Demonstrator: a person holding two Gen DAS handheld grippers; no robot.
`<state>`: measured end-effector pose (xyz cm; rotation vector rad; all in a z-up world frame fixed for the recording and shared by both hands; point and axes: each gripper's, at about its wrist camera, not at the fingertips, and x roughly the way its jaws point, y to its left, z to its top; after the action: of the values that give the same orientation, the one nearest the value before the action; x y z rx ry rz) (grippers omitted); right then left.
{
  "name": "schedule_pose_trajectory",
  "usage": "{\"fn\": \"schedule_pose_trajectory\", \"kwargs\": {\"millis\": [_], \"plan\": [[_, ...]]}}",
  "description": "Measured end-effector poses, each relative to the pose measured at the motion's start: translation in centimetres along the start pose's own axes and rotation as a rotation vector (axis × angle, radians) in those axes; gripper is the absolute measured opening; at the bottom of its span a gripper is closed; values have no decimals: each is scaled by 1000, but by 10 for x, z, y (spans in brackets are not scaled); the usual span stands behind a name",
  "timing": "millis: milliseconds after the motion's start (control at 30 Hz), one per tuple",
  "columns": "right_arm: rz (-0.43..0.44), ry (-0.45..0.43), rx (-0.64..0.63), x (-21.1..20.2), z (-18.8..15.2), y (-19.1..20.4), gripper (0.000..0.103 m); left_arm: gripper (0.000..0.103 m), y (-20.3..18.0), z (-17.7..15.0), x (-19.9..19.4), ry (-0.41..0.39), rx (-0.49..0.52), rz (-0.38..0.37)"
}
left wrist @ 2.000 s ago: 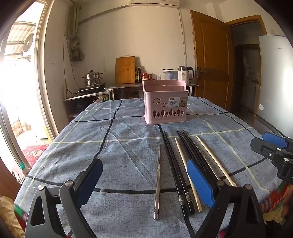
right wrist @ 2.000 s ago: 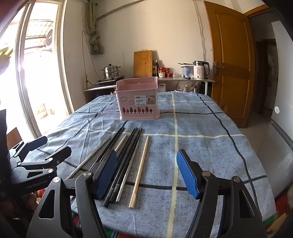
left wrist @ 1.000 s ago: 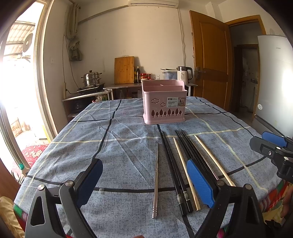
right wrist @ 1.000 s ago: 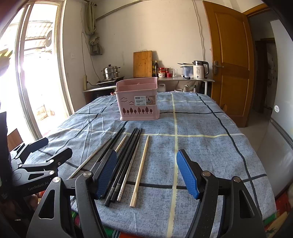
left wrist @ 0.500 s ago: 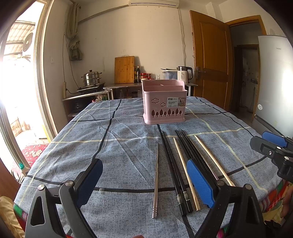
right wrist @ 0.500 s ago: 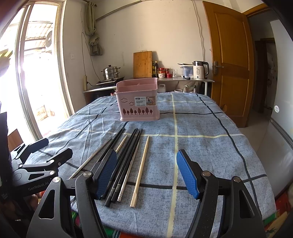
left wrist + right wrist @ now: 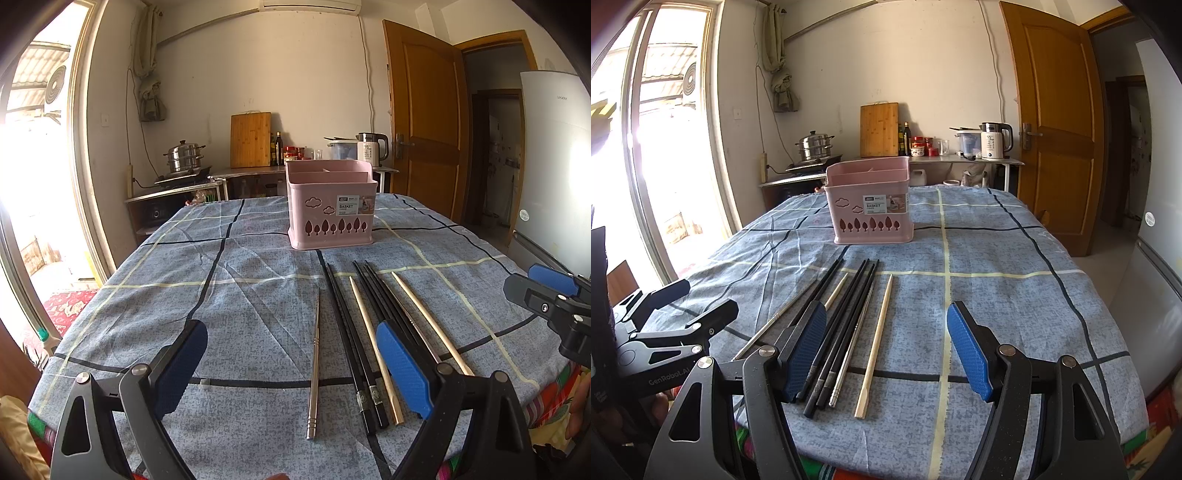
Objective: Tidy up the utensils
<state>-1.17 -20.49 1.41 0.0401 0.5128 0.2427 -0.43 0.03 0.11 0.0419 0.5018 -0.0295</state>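
A pink utensil basket (image 7: 331,208) stands upright mid-table, also in the right wrist view (image 7: 870,205). Several chopsticks lie side by side in front of it: a steel one (image 7: 314,360) at the left, black pairs (image 7: 351,343), a wooden one (image 7: 371,347) and another wooden one (image 7: 430,321) at the right. In the right wrist view the wooden one (image 7: 875,343) lies rightmost beside the black ones (image 7: 846,325). My left gripper (image 7: 291,362) is open and empty, low over the near edge. My right gripper (image 7: 886,343) is open and empty there too.
The table wears a blue checked cloth (image 7: 240,295). The right gripper shows at the right edge of the left wrist view (image 7: 554,299); the left gripper shows at the left of the right wrist view (image 7: 665,325). A counter with kettle (image 7: 993,146) and pot stands behind.
Both grippers have hardly moved; the views shift only slightly. The chopsticks and basket lie as before.
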Motion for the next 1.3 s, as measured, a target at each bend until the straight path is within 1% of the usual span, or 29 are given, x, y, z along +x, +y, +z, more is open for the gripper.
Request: {"fn": "schedule_pose_trajectory", "kwargs": {"millis": [933,1233,1300], "plan": [[3,5,2,3,-1,1,68,94,-1,0,2,6,5,4],[11,12,11,5,-3,-1,68,94,-5,-1,7,16,13,-4],[11,18,12,8,-2,-3,68,94,-5,0,9,25,12,-16]]}}
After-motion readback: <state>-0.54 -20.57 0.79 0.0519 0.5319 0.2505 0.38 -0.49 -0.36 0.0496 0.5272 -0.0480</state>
